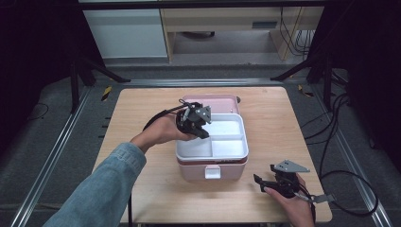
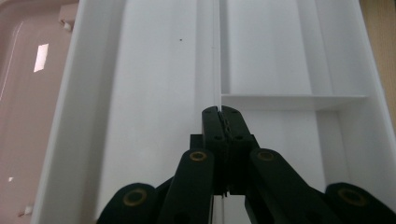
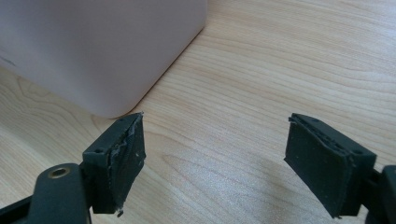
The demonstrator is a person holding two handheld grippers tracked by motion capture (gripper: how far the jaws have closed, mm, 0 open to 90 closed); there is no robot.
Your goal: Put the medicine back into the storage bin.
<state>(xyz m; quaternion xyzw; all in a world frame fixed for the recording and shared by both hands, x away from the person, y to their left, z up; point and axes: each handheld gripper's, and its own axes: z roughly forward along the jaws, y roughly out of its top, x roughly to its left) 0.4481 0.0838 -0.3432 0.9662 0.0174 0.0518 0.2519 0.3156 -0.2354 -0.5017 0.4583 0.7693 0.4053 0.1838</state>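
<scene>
Directly beneath the left claw [image 2: 221, 112], its jaws pressed together, the white tray's [image 2: 154, 93] divider wall meets its tip.

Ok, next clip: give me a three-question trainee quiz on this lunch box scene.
1. True or false: the left gripper is shut on the white tray's divider.
2. The right gripper stands: A) open above the table, B) shut on the pink box, C) inside the tray.
3. Fill in: the tray sits in the ___ box.

Key: 1 true; 2 A; 3 pink.
</scene>
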